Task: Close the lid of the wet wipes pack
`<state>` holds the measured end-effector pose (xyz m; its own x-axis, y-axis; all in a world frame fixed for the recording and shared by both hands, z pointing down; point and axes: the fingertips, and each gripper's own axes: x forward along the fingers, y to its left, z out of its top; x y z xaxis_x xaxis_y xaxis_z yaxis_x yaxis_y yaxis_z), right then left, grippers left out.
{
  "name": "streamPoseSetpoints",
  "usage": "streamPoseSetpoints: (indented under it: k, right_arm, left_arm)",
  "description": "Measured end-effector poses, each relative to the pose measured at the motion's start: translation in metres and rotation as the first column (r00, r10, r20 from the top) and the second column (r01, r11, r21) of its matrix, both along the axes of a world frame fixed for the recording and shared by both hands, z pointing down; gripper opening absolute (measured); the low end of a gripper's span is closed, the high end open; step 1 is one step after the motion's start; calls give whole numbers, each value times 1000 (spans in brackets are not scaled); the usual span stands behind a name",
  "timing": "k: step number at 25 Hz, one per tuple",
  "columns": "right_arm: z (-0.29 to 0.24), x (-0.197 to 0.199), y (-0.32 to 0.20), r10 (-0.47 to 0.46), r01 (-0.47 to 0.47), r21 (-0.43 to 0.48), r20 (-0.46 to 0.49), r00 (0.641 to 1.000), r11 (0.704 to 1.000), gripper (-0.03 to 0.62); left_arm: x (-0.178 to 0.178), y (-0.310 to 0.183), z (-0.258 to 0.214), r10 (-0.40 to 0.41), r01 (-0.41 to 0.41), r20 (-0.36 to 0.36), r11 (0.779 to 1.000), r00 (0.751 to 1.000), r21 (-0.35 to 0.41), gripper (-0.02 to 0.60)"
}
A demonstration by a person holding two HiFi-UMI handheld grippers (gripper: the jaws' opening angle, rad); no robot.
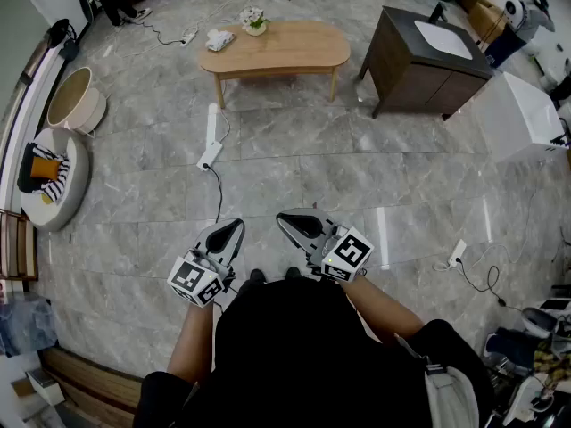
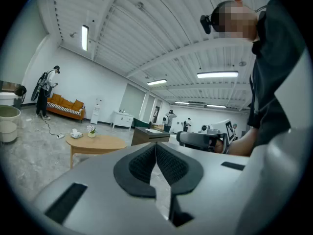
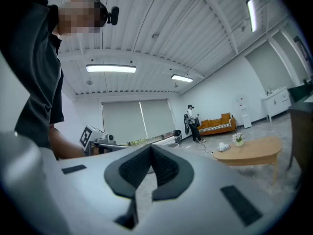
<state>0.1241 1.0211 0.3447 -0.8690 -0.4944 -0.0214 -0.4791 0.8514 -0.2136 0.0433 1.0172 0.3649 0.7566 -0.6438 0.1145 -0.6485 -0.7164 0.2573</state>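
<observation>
Standing well back, my grey left gripper (image 1: 237, 226) and right gripper (image 1: 284, 219) both pinched shut on nothing; the small white wet wipes pack (image 1: 219, 38) sits far off on the oval light-wood table (image 1: 285, 47), nothing begun

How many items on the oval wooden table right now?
2: the wet wipes pack near its left end, a small flower pot just right of it. Anything smaller may go unseen.

Head camera is looking steeply down on left gripper (image 1: 234, 227) and right gripper (image 1: 285, 219). Each gripper camera is facing forward. All are sharing the oval light-wood table (image 1: 277, 47) (image 2: 95, 143) (image 3: 252, 153) far ahead.
</observation>
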Motion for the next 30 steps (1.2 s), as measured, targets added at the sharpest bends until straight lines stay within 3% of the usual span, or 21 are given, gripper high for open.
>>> streamPoseSetpoints:
  k: [3,13,19,30]
  right_arm:
    - [1,1,8,15,-15,3,-15,1000,1000,9]
    - [10,12,27,14,-15,-31,-2,1000,999,9]
    - [10,13,31,8,-8,-41,9,1000,999,11]
    - [34,-8,31,-35,37,-106,20,999,994,11]
  left_arm:
    - [0,7,0,1,-2,-28,1000,1000,-10,15]
    - [26,18,7,15,-15,-17,1000,1000,-3,15]
    - [23,26,4,-7,7,-26,1000,1000,0,15]
    - [-6,39,33,-48,45,-32,994,998,-101,15]
